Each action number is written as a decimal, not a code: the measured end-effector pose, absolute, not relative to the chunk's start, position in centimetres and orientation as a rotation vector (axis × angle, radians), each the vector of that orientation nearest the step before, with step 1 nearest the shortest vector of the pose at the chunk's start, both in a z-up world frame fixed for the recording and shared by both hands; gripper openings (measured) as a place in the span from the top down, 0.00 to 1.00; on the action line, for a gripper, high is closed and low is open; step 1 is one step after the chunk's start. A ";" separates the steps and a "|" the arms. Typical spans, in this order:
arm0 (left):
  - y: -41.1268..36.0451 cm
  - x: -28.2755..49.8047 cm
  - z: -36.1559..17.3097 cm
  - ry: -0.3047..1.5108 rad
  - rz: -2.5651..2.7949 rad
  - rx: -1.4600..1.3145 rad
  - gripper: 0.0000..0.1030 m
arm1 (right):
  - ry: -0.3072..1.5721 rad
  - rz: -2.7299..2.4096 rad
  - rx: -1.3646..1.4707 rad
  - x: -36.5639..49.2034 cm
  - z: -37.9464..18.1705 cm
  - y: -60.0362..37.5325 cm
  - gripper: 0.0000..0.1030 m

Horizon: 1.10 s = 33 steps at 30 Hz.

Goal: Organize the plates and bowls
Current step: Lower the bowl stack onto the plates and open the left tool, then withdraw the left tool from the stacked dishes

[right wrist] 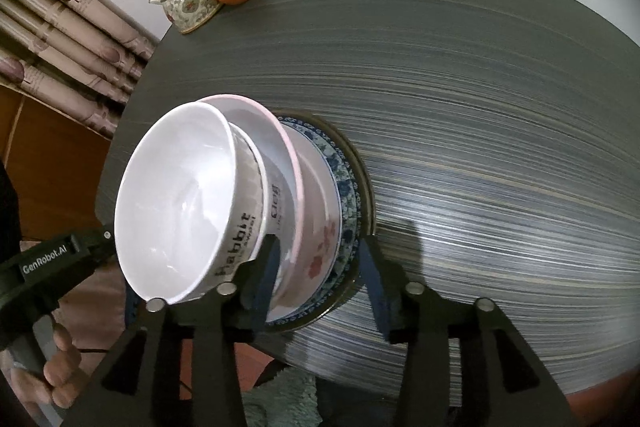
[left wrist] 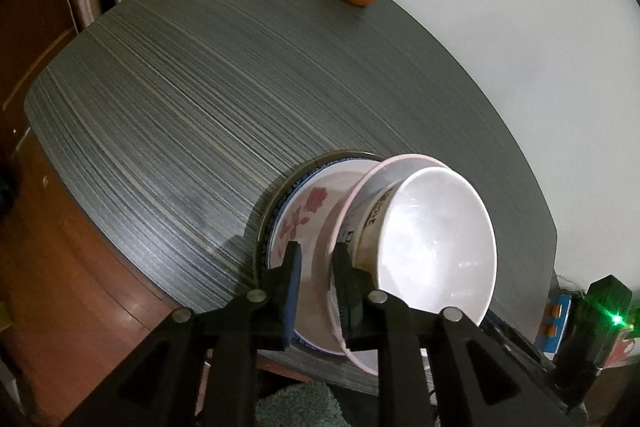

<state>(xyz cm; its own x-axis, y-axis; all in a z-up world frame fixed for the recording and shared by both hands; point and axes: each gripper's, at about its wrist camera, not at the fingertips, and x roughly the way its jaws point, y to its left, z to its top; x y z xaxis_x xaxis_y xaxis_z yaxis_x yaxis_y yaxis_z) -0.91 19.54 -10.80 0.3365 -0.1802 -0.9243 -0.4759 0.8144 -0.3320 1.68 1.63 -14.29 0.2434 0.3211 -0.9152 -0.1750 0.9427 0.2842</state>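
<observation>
On the dark bench [right wrist: 480,147], both hand-held grippers [left wrist: 316,267] [right wrist: 316,267] stand released around the nested stack [right wrist: 248,203], which sits settled, largest plates lowest.

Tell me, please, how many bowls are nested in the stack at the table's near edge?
3: a white lettered bowl on top, a second lettered bowl beneath, and a pink-rimmed bowl under both. Others may be hidden.

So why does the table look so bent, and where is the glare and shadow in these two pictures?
Left wrist view: the fisheye lens bows the grey table into a dome, glare sits inside the white bowl, and a green light flares at the right edge. Right wrist view: same bending, glare in the white bowl, and a dark shadow on the table beside the stack.
</observation>
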 end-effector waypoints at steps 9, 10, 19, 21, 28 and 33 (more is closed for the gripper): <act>20.3 -2.4 -8.7 1.177 0.246 -0.609 0.64 | 1.244 0.341 0.122 0.7 -13.4 0.0 0.34; 20.3 -2.6 -8.4 1.172 0.250 -0.599 0.62 | 1.240 0.345 0.117 0.5 -13.3 -0.1 0.33; 17.5 -4.4 -7.2 1.156 0.230 -0.464 0.49 | 1.206 0.368 0.102 -1.5 -12.4 -1.2 0.12; 16.5 -4.9 -7.0 1.151 0.228 -0.421 0.40 | 1.198 0.370 0.096 -2.0 -12.2 -1.3 0.05; 13.4 -6.2 -7.1 1.150 0.226 -0.301 0.37 | 1.180 0.393 0.038 -3.6 -12.3 -0.4 0.01; 11.6 -6.7 -6.8 1.140 0.245 -0.243 0.37 | 1.155 0.416 0.001 -4.8 -12.2 0.3 0.01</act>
